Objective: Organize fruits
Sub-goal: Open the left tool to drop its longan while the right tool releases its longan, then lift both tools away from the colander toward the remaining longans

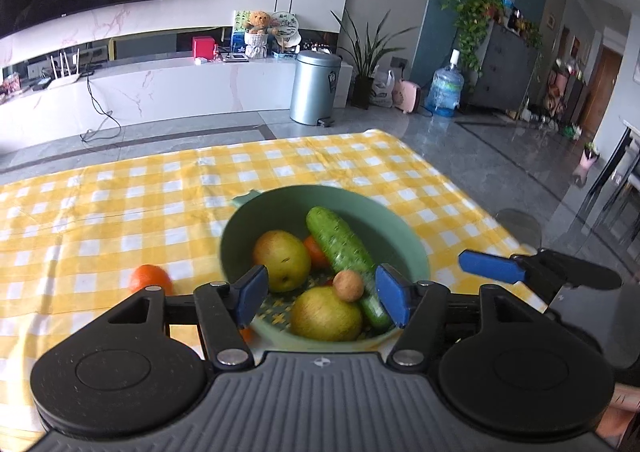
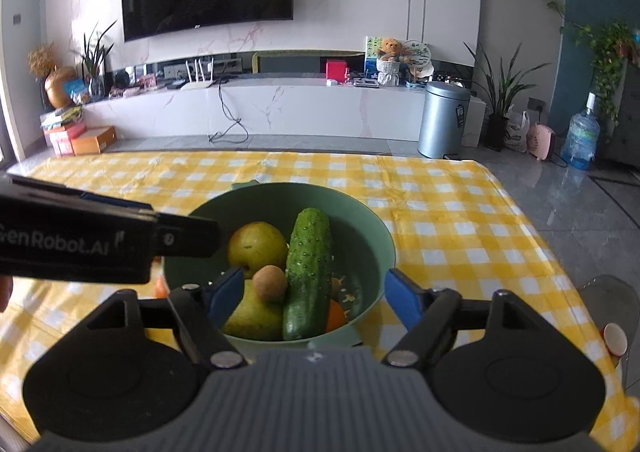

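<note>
A green bowl (image 1: 408,248) (image 2: 372,248) stands on the yellow checked tablecloth. It holds a cucumber (image 1: 340,242) (image 2: 308,272), two yellow-green pears (image 1: 282,260) (image 1: 326,314) (image 2: 256,242), a small brown kiwi (image 1: 349,285) (image 2: 270,283) and an orange (image 1: 314,250) (image 2: 335,315). Another orange (image 1: 150,278) lies on the cloth left of the bowl. My left gripper (image 1: 322,298) is open and empty over the bowl's near rim. My right gripper (image 2: 316,298) is open and empty over the bowl's near side; its blue finger (image 1: 490,266) shows in the left wrist view.
The table's far edge (image 2: 280,152) and right edge (image 1: 460,180) drop to a grey tiled floor. A silver bin (image 2: 442,118), plants and a water jug (image 2: 582,140) stand beyond. A small round beige object (image 2: 615,337) lies at the table's right edge.
</note>
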`<state>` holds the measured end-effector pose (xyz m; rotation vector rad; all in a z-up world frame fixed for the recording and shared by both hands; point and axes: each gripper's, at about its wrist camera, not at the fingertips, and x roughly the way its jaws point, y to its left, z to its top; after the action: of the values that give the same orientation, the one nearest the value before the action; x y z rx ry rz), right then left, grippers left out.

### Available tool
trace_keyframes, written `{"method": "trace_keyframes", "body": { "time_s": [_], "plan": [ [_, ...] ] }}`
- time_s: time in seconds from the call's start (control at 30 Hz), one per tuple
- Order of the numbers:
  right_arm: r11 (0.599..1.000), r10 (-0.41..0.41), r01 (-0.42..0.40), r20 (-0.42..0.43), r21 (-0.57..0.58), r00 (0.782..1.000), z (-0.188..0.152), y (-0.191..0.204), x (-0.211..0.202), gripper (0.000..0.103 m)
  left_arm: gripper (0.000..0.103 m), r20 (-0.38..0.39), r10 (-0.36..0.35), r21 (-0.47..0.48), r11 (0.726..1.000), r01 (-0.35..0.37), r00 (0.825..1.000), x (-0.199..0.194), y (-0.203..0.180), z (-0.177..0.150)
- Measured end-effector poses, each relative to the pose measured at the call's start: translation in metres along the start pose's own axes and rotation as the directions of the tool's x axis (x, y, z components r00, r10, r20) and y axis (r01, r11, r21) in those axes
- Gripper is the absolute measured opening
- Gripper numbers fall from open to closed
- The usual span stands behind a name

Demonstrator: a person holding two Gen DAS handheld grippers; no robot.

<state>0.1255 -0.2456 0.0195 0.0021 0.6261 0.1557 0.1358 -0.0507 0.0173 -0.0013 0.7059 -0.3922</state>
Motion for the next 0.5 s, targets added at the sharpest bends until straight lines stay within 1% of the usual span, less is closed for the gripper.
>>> {"method": "trace_keyframes", "body": {
  "time_s": [0.13,0.3,0.37,0.5],
  "plan": [
    [0.998,0.019,-0.019,0.004,0.055,1.0,-0.01,0.009,-0.007,0.077,0.073,-0.007,0.04,0.037,0.999,-0.039,0.999,-0.014,0.008,-0.007],
    [0.994,0.046,-0.046,0.004,0.1,0.999,-0.022,0.021,-0.014,0.077,0.073,-0.034,0.043,0.058,0.997,-0.041,0.998,-0.026,0.023,-0.018],
    [0.993,0.058,-0.059,0.014,0.098,0.998,-0.027,0.028,-0.018,0.077,0.073,-0.039,0.047,0.052,0.998,-0.045,0.998,-0.03,0.031,-0.024],
    [0.996,0.077,-0.078,0.026,0.052,0.997,-0.036,0.045,-0.021,0.077,0.073,-0.054,0.03,0.008,1.0,-0.029,0.998,-0.034,0.05,-0.035]
  ]
}}
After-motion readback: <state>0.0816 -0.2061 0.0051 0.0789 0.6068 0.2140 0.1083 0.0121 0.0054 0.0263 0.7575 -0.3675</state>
